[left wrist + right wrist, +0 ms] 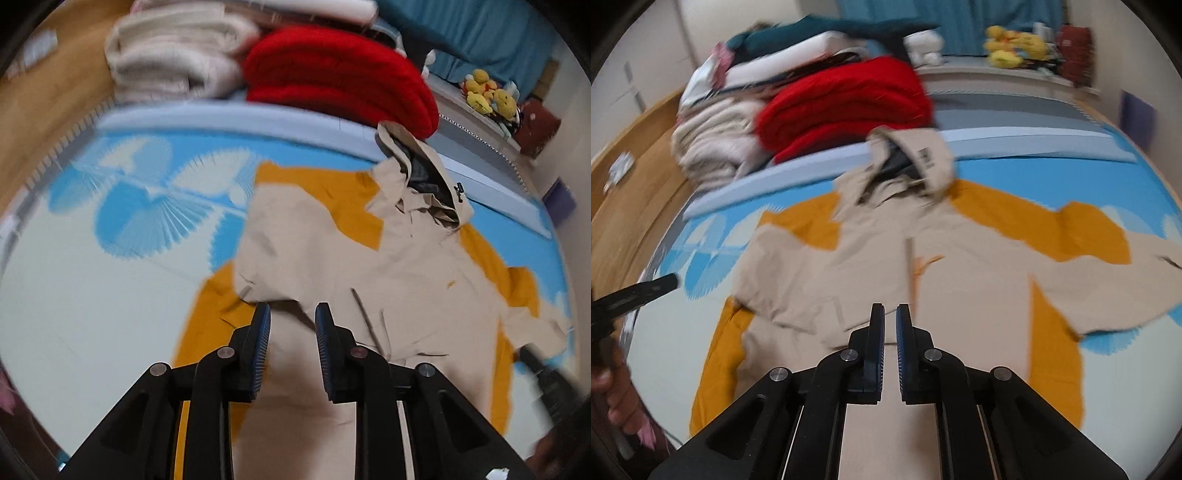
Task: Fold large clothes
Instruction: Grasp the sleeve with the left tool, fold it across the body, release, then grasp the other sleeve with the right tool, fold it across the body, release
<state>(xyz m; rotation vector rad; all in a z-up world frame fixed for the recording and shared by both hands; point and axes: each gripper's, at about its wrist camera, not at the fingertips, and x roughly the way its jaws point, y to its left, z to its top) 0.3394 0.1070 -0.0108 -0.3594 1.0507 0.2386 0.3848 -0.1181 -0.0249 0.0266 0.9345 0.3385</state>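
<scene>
A beige and mustard hooded jacket [369, 266] lies spread flat on the blue and white bed cover [92, 295], hood toward the far side. It also shows in the right wrist view [871, 266], with its left sleeve folded in over the body and its right sleeve [1115, 288] stretched out. My left gripper [291, 314] is open and empty, hovering over the jacket's lower left part. My right gripper [890, 314] hovers over the jacket's lower middle with its jaws nearly together and nothing between them. The left gripper [661, 284] shows at the left edge of the right wrist view.
A folded red knit [340, 77] and a stack of folded cream and white clothes [173, 55] sit at the bed's far side. Yellow plush toys [487, 94] stand on a ledge behind. A wooden bed frame [635, 192] runs along the left.
</scene>
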